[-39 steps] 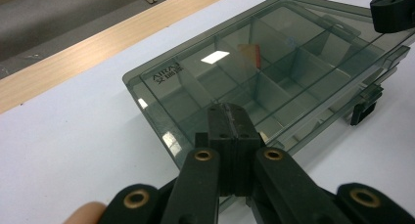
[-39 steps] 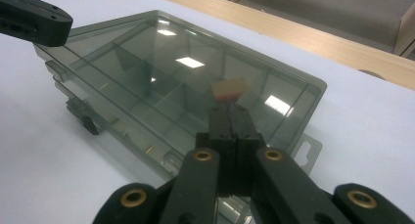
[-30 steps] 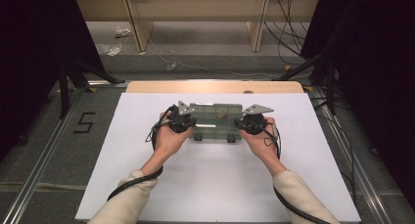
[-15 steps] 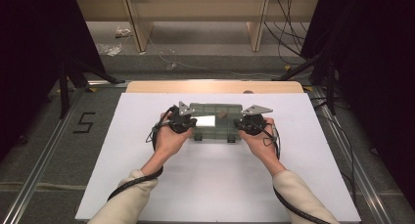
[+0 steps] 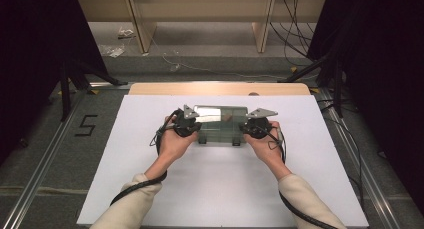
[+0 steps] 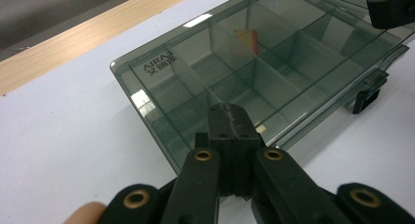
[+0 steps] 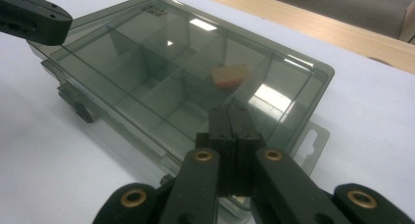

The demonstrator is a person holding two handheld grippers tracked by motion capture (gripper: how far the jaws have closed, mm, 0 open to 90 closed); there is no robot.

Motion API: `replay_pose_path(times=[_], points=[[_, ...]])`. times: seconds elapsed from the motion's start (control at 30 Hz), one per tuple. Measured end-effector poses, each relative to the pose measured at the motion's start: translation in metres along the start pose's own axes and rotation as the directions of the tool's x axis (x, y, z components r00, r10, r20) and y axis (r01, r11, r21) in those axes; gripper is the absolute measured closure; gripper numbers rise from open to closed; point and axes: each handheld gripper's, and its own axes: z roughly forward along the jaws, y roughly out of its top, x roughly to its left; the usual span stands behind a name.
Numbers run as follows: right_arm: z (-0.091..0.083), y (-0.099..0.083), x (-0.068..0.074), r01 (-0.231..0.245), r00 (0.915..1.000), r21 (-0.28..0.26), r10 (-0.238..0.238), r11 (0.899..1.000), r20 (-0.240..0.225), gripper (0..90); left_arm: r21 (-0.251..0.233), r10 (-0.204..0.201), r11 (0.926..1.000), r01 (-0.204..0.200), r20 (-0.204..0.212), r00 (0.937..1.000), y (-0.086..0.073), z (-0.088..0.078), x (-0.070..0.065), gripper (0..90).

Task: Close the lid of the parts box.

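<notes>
Mid-table on the white sheet (image 5: 210, 189) sits my smoky clear plastic divider box (image 5: 220, 123), lid down. Left claw (image 6: 230, 117) and right claw (image 7: 230, 117) are both pinched together, tips resting on its near edge. Next I'd guess: pop those front latches (image 6: 364, 98).

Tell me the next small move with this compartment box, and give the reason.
Probably open the left gripper and right gripper slightly. Both are shut, resting at opposite ends of the closed smoky compartment box, so neither can catch the dark latches on its near edge until the jaws part.
</notes>
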Motion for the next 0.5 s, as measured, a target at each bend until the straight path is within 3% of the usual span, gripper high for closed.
replay_pose_path(times=[0.5], points=[[0.0027,-0.0026,-0.0006,0.003,1.0,0.013,-0.003,1.0,0.004,90.0,0.016,0.006,0.9999,-0.006,0.002,1.0,-0.0027,0.0034,-0.0002,89.5]])
